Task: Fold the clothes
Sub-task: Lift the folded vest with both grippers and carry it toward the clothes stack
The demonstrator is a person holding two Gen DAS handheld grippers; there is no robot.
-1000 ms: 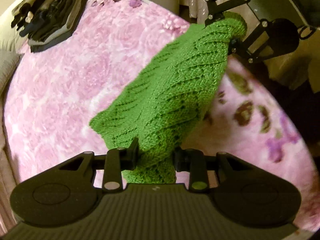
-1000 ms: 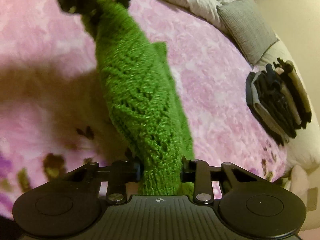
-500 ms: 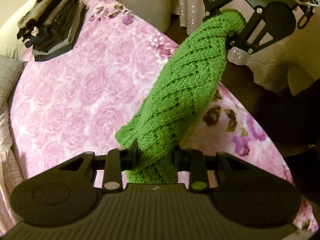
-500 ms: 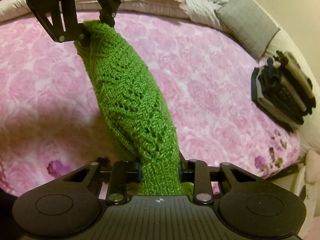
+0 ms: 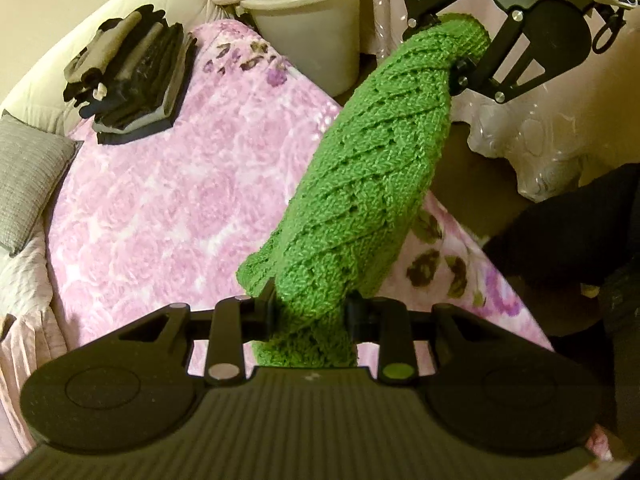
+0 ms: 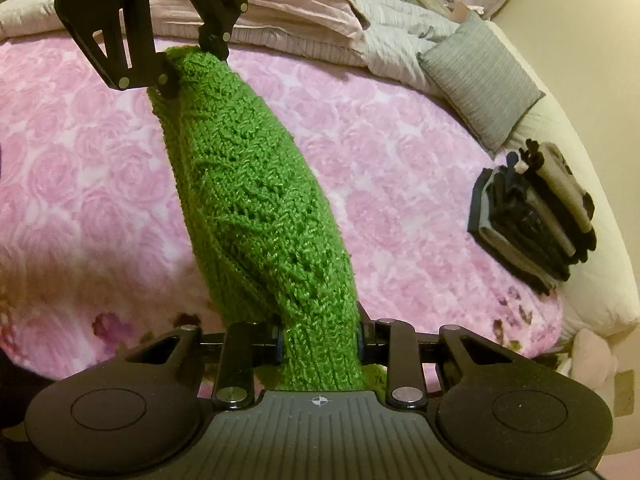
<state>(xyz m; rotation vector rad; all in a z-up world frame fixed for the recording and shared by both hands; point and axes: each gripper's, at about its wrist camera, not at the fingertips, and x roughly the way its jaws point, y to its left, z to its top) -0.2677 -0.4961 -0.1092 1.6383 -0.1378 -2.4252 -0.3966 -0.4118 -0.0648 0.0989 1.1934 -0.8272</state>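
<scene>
Both tongs, left [image 5: 310, 312] and right [image 6: 320, 344], clamp a green knit [image 5: 372, 184] above the pink bedspread [image 5: 160, 200].

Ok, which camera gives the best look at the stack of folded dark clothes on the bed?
The left wrist view: the stack of folded dark clothes appears larger and nearer the picture's middle. The right wrist view shows it smaller, near the right edge.

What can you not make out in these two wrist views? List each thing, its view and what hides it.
- Left view: the knit's gripped end, behind the left gripper's body.
- Right view: the knit's underside, and the blanket beneath it, behind the knit itself.
- Both views: what garment the knit is; it hangs bunched.
- Both views: separate items in the dark pile; too small.
- Left view: the bucket's contents; lid on.
</scene>
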